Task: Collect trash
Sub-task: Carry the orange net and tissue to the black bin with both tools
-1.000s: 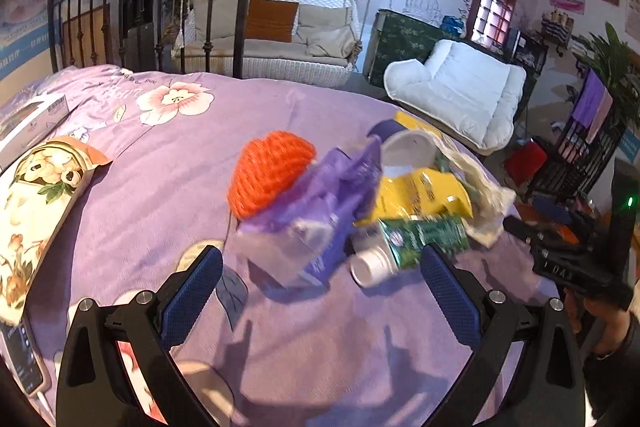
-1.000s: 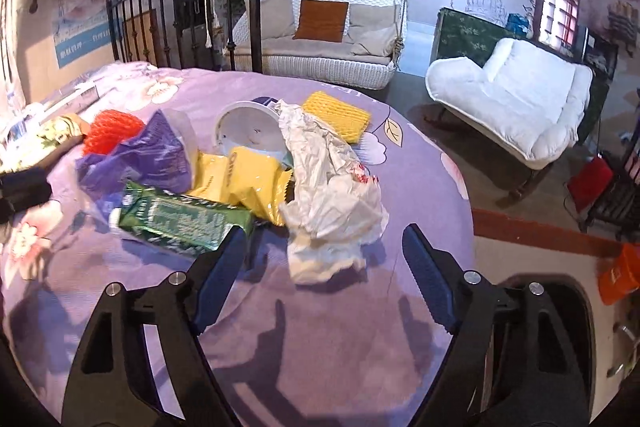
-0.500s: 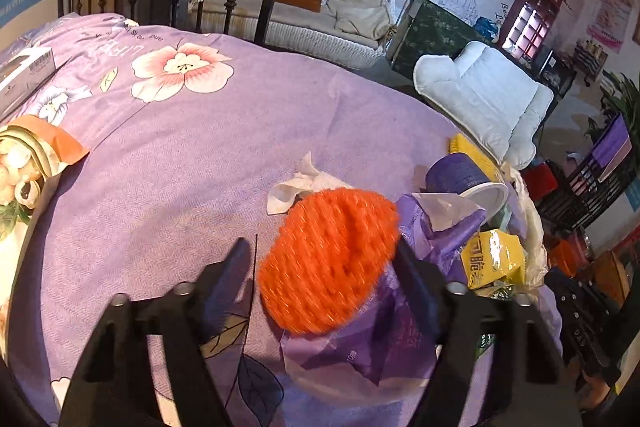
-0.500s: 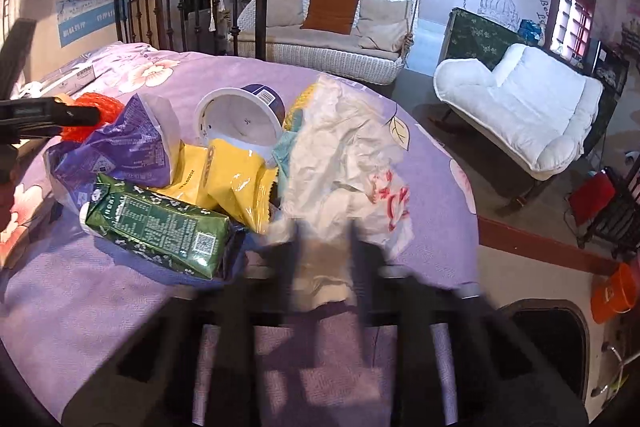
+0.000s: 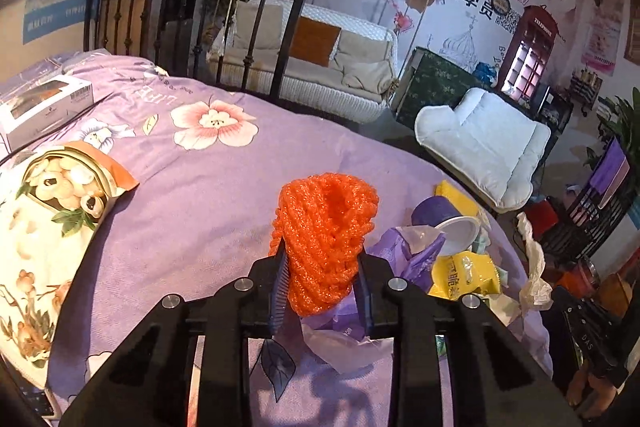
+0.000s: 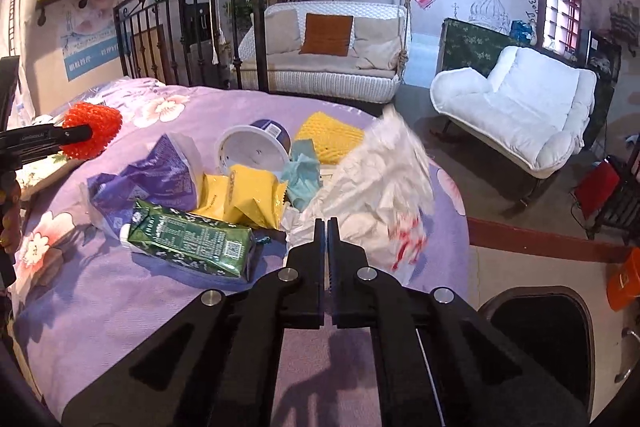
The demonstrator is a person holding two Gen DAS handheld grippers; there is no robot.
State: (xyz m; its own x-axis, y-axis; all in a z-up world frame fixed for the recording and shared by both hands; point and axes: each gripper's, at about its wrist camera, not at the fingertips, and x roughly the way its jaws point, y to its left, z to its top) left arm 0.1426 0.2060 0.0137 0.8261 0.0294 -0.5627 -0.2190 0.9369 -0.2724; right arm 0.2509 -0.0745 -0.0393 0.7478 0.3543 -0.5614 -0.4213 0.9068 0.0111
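Left wrist view: left claw (image 5: 322,301) clamped on orange foam net (image 5: 325,241), jaws just closing onto it, net squeezed between the blue pads and standing up above the purple bed (image 5: 192,195), apparently lifted clear for carrying off. Right wrist view: right claw (image 6: 328,227) with jaws just closing too, now pressed together on a thin edge of crumpled white plastic bag (image 6: 376,187), the bag billowing up and blurred, likely being pulled away from the heap. Remaining trash left in one pile mid-bed, probably gathered for easy picking: green carton (image 6: 192,241) nearest, yellow packets (image 6: 248,199) behind it, purple wrapper (image 6: 152,179) to the left, white cup (image 6: 252,151) on its side farther back, blue tissue (image 6: 304,175) and yellow foam pad (image 6: 330,139) beyond. Exact pinch point on the bag hidden behind the fingers; underside of the net covered by the pads. Dark opening at lower right, cut off by the frame, possibly a bin, hard to say.
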